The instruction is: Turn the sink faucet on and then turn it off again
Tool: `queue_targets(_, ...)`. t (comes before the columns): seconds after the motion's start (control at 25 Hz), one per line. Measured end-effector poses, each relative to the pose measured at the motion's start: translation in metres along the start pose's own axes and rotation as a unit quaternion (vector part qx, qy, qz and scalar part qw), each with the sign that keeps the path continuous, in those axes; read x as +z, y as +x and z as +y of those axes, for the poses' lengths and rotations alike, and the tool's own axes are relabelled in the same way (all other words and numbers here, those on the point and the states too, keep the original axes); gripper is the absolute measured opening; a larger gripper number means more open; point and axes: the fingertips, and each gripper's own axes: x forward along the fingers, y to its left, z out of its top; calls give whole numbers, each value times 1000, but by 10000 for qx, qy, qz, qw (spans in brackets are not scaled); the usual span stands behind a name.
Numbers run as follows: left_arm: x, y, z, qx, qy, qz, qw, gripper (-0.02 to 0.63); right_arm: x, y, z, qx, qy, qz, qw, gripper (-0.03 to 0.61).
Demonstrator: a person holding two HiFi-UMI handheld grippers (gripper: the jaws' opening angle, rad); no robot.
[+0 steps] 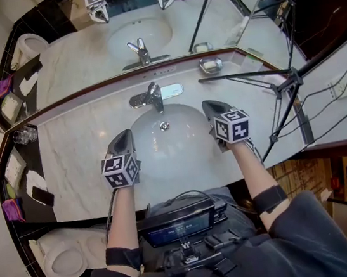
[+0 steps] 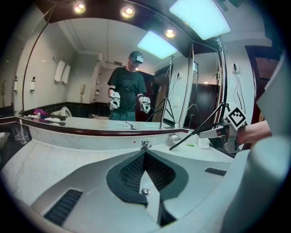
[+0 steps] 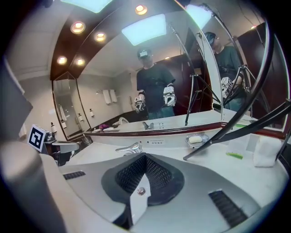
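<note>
Chrome single-lever sink faucet (image 1: 150, 97), lever crosswise: dead ahead of the closed, empty jaws of left gripper (image 1: 126, 135), ahead-left of those, likewise closed and empty, of right gripper (image 1: 209, 104); neither judged plainly nearer.

No legible text, brand or number found in any view. We note:
- The cube on the left gripper (image 1: 126, 133) and the cube on the right gripper (image 1: 208, 105) carry black-and-white square marker patterns only, with no letters or digits.
- The screen (image 1: 178, 227) of the chest-mounted device shows lit lines too small to read.
- The small plate (image 3: 156, 142) behind the faucet bears marks we cannot make out.
</note>
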Motion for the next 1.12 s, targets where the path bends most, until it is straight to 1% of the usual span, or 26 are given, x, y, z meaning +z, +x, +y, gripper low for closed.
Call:
queue_targets(0.12,-2,-2,-1,15,-13,8,10000,3,-4,-5,-5,-49,99,-27,9999,15)
queue_targets(0.36,-4,-7,4,66,-39,17,10000,3,-14,-7,-8,-177,-82,77,9998,14)
queue_targets(0.88,-6,-5,5,73,-74,44,9999,3,-24,-5,-6,-118,-168,208,9996,14)
queue_targets(1.12,-5,-2,6,69,-61,47,9999,3,-19,-2,-5,-83,-233,188,9995,12)
